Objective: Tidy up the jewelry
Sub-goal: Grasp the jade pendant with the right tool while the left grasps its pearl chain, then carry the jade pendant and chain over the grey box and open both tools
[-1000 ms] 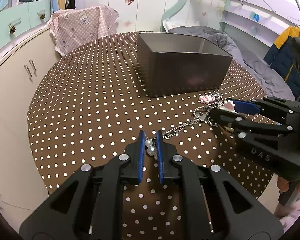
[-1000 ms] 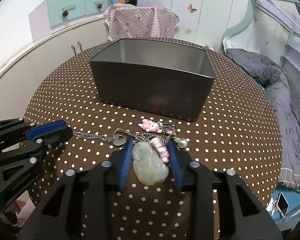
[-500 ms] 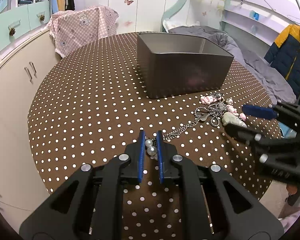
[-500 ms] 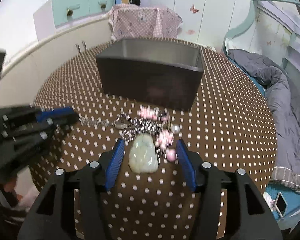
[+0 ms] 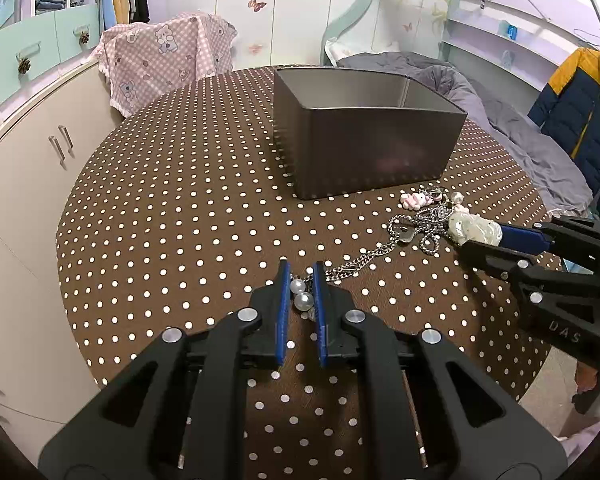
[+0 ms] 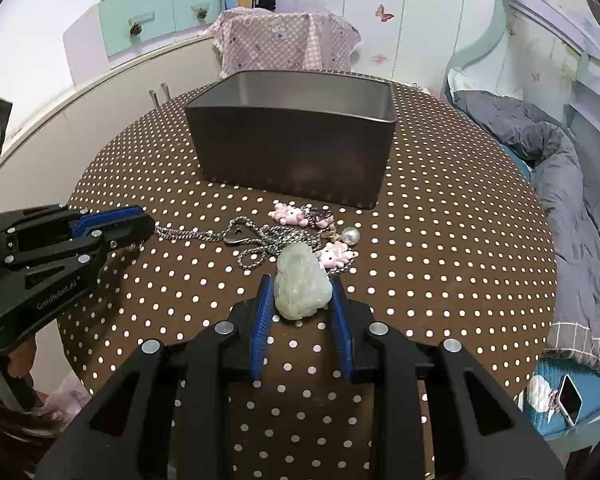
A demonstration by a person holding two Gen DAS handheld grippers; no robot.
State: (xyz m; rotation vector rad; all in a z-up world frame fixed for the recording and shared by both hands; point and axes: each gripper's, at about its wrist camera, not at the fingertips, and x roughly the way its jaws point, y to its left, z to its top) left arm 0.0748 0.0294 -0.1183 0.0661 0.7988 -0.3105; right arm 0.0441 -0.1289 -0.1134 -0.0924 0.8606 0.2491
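**A:** What stays hidden or hard to read?

**B:** The round table, in brown cloth with white dots, runs out of view under both tools. The grey metal box shows smooth walls and rounded corners, but its floor is out of sight, so I cannot tell what lies inside. Where the jewelry bunches together, I cannot sort out which chain belongs to which charm.

**A:** And the tools?

**B:** The right gripper is closing, its blue ribbed pads on either side of the pale green stone pendant and touching it (a lumpy, carved, cloudy piece). The left gripper is clamped tight on two round white pearls at the end of a silver chain.

**A:** Where does the jewelry lie?

**B:** On the cloth just in front of the box, between the two tools. The linked chain runs from the pearls to a small metal heart charm. Beyond the pendant sit pink cartoon-figure charms and a single glossy pearl, all near the box wall but apart from it.
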